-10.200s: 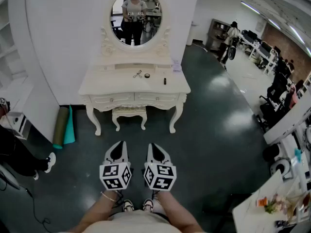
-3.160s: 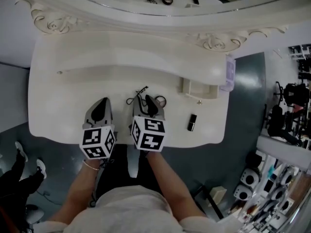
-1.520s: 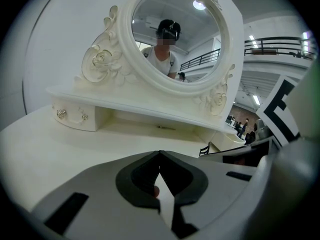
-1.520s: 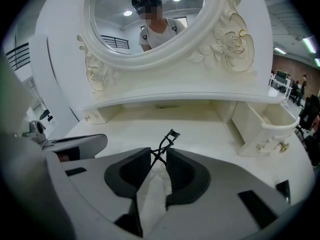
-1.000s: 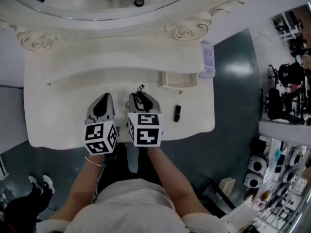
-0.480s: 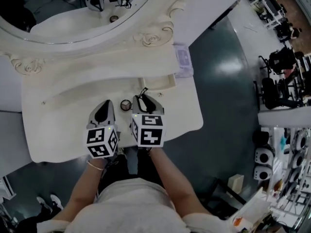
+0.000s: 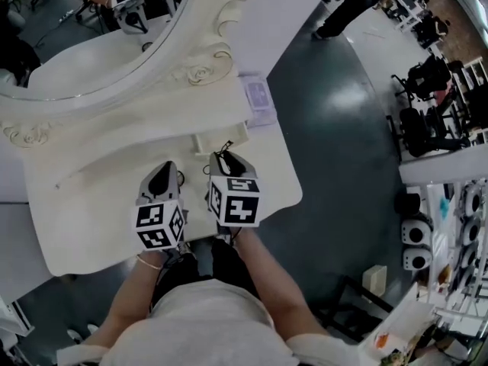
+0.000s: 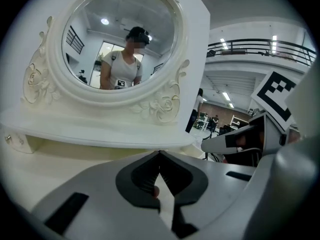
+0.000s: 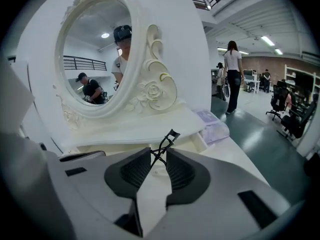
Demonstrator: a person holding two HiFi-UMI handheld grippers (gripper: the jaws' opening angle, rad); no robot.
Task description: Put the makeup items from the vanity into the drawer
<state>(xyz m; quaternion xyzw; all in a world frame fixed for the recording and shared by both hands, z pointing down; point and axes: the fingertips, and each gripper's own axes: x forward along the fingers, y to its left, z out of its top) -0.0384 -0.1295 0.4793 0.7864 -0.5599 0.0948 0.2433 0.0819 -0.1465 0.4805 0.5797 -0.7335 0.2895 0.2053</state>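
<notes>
A black eyelash curler sticks out forward from between the jaws of my right gripper, which is shut on its handles. In the head view the right gripper hovers over the white vanity top with the curler pointing at a small open drawer under the mirror shelf. That drawer lies just ahead and to the right in the right gripper view. My left gripper hangs beside it to the left, its jaws shut on nothing. Other makeup items are hidden from me.
An oval mirror in a carved white frame rises behind the shelf. A purple packet lies at the shelf's right end, also the purple packet. The vanity's right edge drops to a dark floor. People stand far off right.
The head view has swung, and the vanity now sits further left. My right gripper has carried the curler closer to the open drawer. The round compact seen between the grippers is out of sight.
</notes>
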